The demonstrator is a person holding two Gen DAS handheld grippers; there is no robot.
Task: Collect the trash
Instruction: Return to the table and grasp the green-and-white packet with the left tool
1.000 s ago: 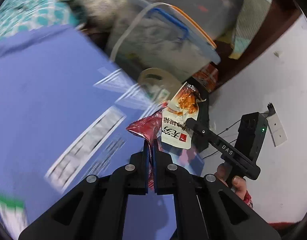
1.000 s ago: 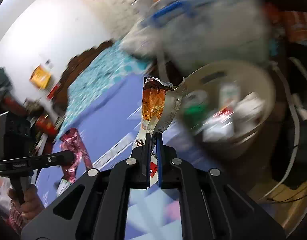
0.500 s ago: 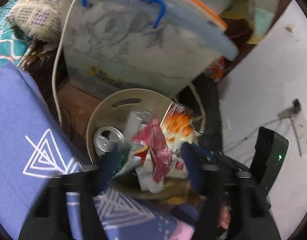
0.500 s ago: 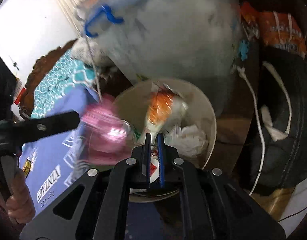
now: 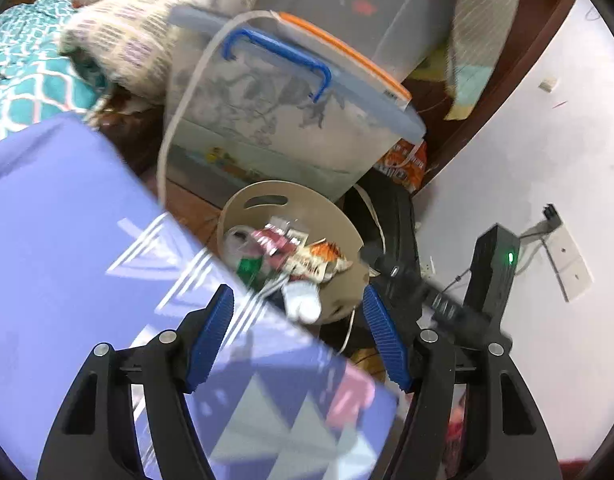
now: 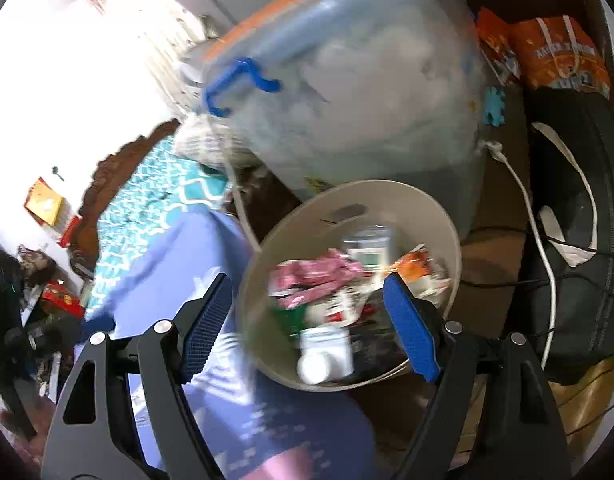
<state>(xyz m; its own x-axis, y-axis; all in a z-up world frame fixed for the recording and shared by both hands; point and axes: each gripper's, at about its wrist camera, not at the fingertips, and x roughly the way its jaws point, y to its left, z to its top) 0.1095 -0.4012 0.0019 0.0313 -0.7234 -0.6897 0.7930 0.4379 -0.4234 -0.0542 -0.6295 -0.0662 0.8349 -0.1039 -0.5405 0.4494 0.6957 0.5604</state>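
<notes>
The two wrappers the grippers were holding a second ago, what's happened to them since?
Both were let go: the left gripper and right gripper, jaws just opened, hold nothing. The pink wrapper and orange wrapper now lie in the beige bin. The storage box behind is unchanged.

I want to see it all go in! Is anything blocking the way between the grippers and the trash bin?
Nothing visible blocks it. The right gripper, jaws just opened and empty, hangs over the open beige trash bin. The left gripper is open too. The pink wrapper and orange wrapper already lie inside.
</notes>
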